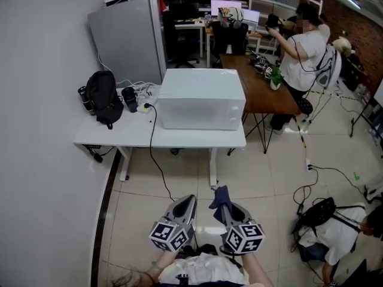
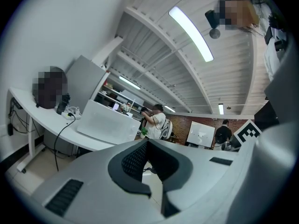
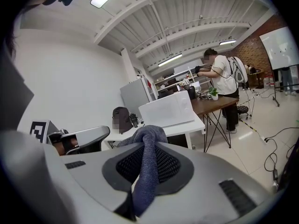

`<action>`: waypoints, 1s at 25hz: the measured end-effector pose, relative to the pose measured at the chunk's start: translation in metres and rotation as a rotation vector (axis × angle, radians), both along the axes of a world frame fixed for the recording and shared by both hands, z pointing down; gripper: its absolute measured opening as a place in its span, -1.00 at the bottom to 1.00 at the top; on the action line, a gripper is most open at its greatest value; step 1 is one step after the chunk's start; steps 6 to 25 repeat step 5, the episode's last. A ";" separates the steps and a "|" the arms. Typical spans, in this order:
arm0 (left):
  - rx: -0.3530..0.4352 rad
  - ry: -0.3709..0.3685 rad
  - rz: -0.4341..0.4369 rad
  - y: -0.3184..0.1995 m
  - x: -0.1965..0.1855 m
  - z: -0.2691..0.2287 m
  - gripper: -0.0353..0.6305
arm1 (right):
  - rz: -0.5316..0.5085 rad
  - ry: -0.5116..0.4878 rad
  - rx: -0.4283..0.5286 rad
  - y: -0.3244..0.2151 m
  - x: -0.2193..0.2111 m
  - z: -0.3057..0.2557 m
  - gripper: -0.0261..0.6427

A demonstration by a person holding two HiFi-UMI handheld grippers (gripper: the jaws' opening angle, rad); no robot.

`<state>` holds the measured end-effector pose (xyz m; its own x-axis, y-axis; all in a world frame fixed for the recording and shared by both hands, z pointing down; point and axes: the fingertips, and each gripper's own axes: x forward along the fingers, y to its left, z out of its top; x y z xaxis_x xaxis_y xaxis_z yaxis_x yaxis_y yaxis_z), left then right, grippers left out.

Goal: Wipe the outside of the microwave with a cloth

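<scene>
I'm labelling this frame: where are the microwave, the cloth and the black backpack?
microwave [image 1: 202, 91], head view, middle of its top.
cloth [image 3: 145, 171], right gripper view, its bunched middle strip.
black backpack [image 1: 103, 95], head view, its front.

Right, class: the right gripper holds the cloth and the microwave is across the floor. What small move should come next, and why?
Probably walk forward, carrying the right gripper toward the white box-shaped microwave. That gripper's jaws are shut on the dark blue knitted cloth, but the microwave stands on the white desk, with tiled floor between it and the gripper, so wiping cannot begin.
</scene>
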<state>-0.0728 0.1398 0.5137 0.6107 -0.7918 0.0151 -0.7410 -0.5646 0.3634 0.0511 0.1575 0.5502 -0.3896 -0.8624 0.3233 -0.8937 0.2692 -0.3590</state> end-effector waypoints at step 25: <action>0.001 -0.010 0.003 -0.001 0.003 -0.004 -0.94 | 0.009 -0.001 0.005 -0.002 0.005 -0.004 -0.72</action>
